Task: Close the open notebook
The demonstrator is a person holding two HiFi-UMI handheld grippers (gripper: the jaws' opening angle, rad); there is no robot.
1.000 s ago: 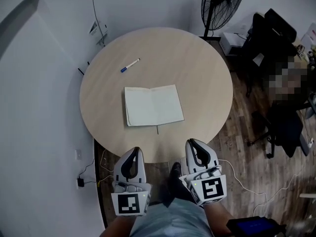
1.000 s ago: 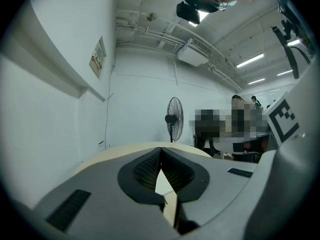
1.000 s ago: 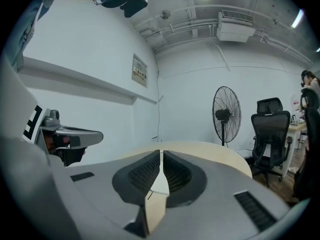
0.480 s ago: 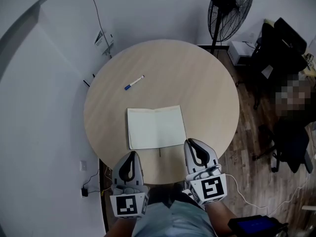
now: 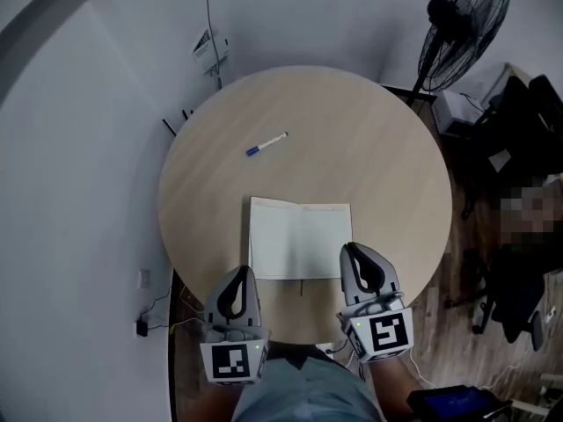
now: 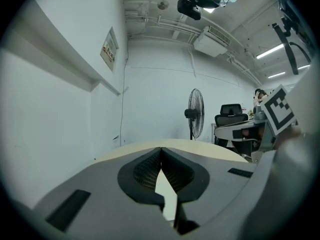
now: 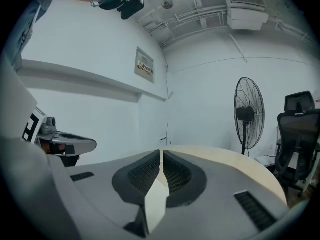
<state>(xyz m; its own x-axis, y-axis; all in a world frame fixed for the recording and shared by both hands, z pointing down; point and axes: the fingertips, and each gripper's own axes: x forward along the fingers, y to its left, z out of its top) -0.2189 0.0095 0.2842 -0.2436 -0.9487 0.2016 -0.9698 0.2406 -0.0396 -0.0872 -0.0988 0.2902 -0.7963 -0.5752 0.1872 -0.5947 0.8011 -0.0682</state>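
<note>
The open notebook (image 5: 300, 238) lies flat with its white pages up on the near half of the round wooden table (image 5: 369, 139). My left gripper (image 5: 239, 272) is shut and empty, its tips just left of the notebook's near left corner. Over the notebook's near right corner hovers my right gripper (image 5: 354, 250), also shut with nothing in it. In the left gripper view the jaws (image 6: 161, 149) meet over the table top. In the right gripper view the jaws (image 7: 161, 153) are closed too. The notebook is hidden behind the jaws in both gripper views.
A blue-capped pen (image 5: 266, 144) lies on the table beyond the notebook. A standing fan (image 5: 462, 20) is at the far right, with office chairs (image 5: 519, 121) and a blurred person on the right. Cables run down the wall (image 5: 209, 25) at the back.
Both grippers have moved forward from off the table's near edge up to the notebook's near corners. The notebook and pen have not moved.
</note>
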